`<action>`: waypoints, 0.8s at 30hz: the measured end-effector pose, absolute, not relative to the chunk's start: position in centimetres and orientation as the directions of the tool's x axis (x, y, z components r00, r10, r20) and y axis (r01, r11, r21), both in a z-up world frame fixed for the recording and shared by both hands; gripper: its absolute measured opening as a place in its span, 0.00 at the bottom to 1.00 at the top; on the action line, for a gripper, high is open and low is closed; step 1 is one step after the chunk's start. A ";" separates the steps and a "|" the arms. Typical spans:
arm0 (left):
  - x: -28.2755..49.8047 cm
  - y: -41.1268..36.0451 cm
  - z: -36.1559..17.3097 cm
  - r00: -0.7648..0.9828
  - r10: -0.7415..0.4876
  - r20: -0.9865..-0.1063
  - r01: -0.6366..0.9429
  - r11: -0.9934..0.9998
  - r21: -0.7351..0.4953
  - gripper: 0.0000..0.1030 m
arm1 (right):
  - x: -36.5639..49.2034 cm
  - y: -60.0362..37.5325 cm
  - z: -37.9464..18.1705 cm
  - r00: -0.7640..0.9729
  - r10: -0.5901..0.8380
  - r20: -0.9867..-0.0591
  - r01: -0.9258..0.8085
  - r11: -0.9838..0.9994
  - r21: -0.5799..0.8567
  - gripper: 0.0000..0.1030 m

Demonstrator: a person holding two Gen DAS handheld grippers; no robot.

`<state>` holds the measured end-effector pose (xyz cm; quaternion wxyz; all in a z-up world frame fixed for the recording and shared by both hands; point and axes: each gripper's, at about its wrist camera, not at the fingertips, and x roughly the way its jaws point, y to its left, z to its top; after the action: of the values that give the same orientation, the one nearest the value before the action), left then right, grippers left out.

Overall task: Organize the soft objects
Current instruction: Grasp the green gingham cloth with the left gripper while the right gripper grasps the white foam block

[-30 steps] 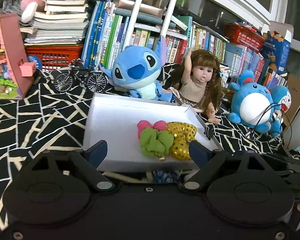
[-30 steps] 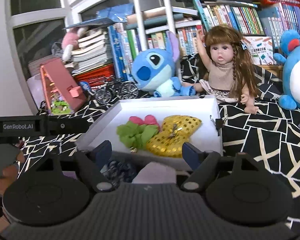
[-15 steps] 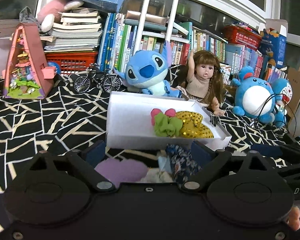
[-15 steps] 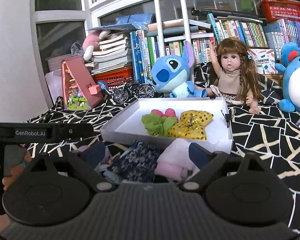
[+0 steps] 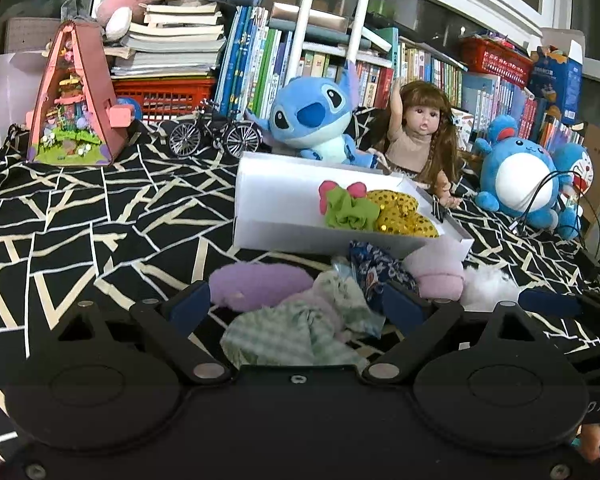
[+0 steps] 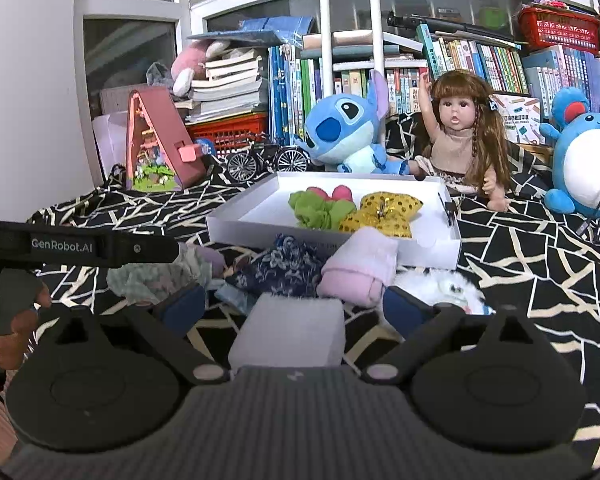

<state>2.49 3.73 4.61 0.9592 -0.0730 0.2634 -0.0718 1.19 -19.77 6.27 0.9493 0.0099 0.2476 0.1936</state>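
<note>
A white tray [image 5: 260, 216] [image 6: 240, 224] holds a green scrunchie [image 5: 350, 212] [image 6: 316, 212], a pink bow [image 5: 356, 189] and a gold sequin bow [image 5: 404, 216] [image 6: 384, 212]. In front of it lie loose soft items: a purple fuzzy piece [image 5: 256, 286], a pale green checked cloth [image 5: 300, 328] [image 6: 152, 276], a dark blue floral scrunchie [image 5: 376, 272] [image 6: 284, 268], a pink roll [image 5: 436, 276] [image 6: 360, 268], a white fluffy piece [image 5: 488, 284] [image 6: 440, 284] and a lilac block [image 6: 292, 328]. My left gripper [image 5: 296, 304] is open over the checked cloth. My right gripper [image 6: 292, 308] is open over the lilac block.
Behind the tray sit a Stitch plush [image 5: 312, 116], a doll [image 5: 420, 132], a blue round plush [image 5: 520, 176], a model bicycle [image 5: 214, 136] and a pink triangular toy house [image 5: 74, 100]. Bookshelves fill the back. A black patterned cloth [image 5: 100, 216] covers the surface.
Both grippers have pulled back from the tray toward me. The loose soft items in front of the tray have come into view between the fingers.
</note>
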 end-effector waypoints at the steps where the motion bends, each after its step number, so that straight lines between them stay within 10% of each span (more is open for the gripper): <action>1: 2.4 3.7 4.4 0.849 -0.176 -0.498 0.099 0.979 -0.178 0.90 | 1.1 -19.7 6.1 0.803 0.368 -0.469 -0.360 0.926 0.110 0.97; 24: 2.5 3.3 2.3 0.819 -0.179 -0.544 0.110 0.981 -0.158 0.90 | 0.0 -18.7 4.3 0.819 0.313 -0.482 -0.318 0.945 0.073 0.97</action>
<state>2.51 3.29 2.35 0.9519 -0.0597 0.2907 -0.0760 -0.04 -18.67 4.25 0.9536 -0.0055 0.2515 0.1654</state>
